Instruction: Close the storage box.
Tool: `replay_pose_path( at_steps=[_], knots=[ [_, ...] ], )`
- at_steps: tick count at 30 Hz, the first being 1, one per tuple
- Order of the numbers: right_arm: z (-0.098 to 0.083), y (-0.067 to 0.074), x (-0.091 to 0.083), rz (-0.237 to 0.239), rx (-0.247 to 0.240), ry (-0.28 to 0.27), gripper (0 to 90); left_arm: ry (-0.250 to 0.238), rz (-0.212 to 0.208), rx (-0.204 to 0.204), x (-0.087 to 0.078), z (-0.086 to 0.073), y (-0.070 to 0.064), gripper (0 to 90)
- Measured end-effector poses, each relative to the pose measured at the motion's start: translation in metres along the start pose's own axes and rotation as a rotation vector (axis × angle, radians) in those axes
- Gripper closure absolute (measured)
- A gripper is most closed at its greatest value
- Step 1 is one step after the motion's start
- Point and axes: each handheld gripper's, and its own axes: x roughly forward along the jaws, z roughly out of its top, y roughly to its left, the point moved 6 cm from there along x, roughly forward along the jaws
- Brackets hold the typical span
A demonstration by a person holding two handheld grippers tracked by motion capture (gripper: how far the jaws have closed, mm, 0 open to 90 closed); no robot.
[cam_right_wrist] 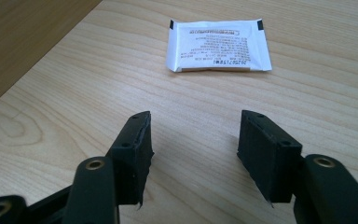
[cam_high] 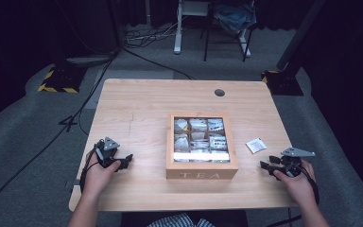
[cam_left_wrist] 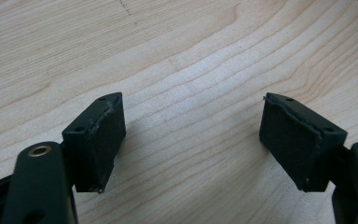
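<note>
Two grippers rest low on the wooden table [cam_high: 137, 109]. On the left, the left gripper [cam_high: 125, 160] has its jaws wide apart with nothing between them. A wooden tea box [cam_high: 202, 142] sits in the middle. Farther right lies a small flat white packet [cam_right_wrist: 218, 45] with tiny black print, just ahead of the right gripper [cam_right_wrist: 193, 147], whose jaws are apart and empty.

A: The high view looks forward and down on the whole bench [cam_high: 137, 109] from above the person's side.

B: Each gripper view sits low, close over the wood. The right gripper view and the high view share the white sachet [cam_right_wrist: 218, 45].
</note>
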Motion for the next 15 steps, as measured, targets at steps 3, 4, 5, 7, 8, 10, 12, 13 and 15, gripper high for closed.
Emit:
replay_pose_path(
  at_steps=[3,4,5,7,8,10,12,13,15],
  knots=[
    [-0.0016,0.0002,0.0008,-0.006,-0.018,-0.018,39.0,0.0,-0.005,-0.011,0.0002,0.0,-0.0002,22.4],
    [-0.0021,0.0,0.0017,-0.009,-0.033,-0.023,35.9,0.0,-0.005,-0.011,0.0002,0.0,-0.0002,22.4],
    [-0.0027,0.0,0.0032,-0.015,-0.05,-0.032,31.4,0.0,-0.001,-0.002,0.0002,0.0,0.0001,22.3],
    [-0.0029,0.0005,0.0048,-0.034,-0.072,-0.031,29.4,0.0,0.0,-0.002,0.0003,0.0,0.0001,22.3],
    [-0.0029,0.0005,0.0048,-0.034,-0.072,-0.031,29.4,0.0,0.0,-0.002,0.0003,0.0,0.0001,22.3],
    [-0.0023,0.0015,0.0057,-0.04,-0.067,-0.03,28.3,0.0,0.002,-0.004,0.0003,0.0001,0.0,22.3],
    [-0.0016,0.0012,0.0065,-0.038,-0.071,-0.031,28.0,-0.002,0.015,-0.034,0.0019,0.0012,-0.0018,22.2],
    [-0.0016,0.0012,0.0065,-0.038,-0.071,-0.031,28.0,-0.002,0.015,-0.034,0.0019,0.0012,-0.0018,22.1],
    [-0.0016,0.0012,0.0066,-0.036,-0.071,-0.031,28.0,-0.002,0.018,-0.029,0.0019,0.0014,-0.0014,22.1]
  ],
)
